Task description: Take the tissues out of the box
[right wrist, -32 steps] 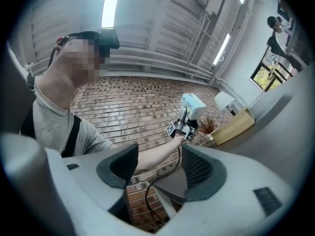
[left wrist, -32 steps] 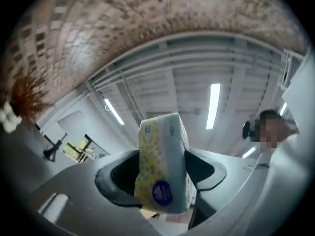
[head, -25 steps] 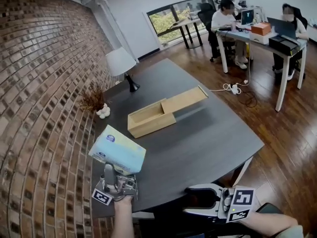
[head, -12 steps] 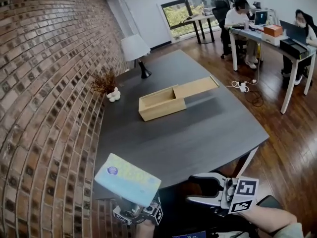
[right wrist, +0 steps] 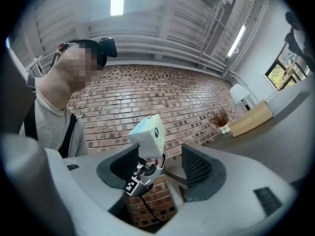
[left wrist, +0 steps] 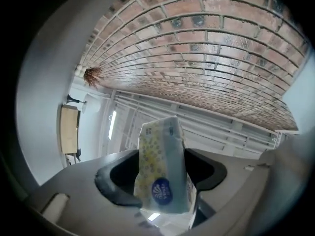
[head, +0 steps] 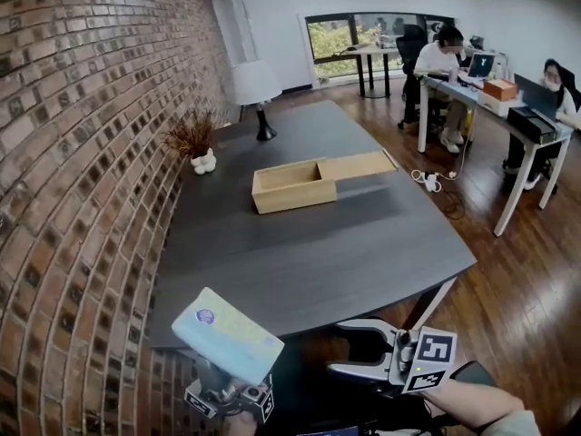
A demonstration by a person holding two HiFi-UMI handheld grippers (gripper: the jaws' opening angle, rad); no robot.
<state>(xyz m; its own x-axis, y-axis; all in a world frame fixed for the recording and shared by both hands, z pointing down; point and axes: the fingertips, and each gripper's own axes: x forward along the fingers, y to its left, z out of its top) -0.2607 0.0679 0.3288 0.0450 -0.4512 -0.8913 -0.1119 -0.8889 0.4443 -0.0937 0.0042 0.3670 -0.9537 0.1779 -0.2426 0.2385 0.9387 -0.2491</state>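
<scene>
A soft pack of tissues (head: pixel 227 334), pale blue and yellow with a round blue sticker, is up in the air off the table's near-left corner. My left gripper (head: pixel 223 377) is shut on its lower end; in the left gripper view the pack (left wrist: pixel 162 176) stands between the jaws. The right gripper view shows the same pack (right wrist: pixel 149 134) above the left gripper (right wrist: pixel 143 173). My right gripper (head: pixel 350 348) hangs open and empty below the table's front edge. The open wooden box (head: pixel 289 187), with its lid (head: pixel 359 164) slid aside, lies mid-table.
The dark table (head: pixel 309 262) carries a lamp (head: pixel 256 84) and a dried plant with white pebbles (head: pixel 194 143) at its far end. A brick wall (head: pixel 82 171) runs along the left. People sit at desks (head: pixel 481 89) at the back right.
My left gripper has carried the tissue pack back from above the table's near edge to below and in front of it. The right gripper has stayed open and low.
</scene>
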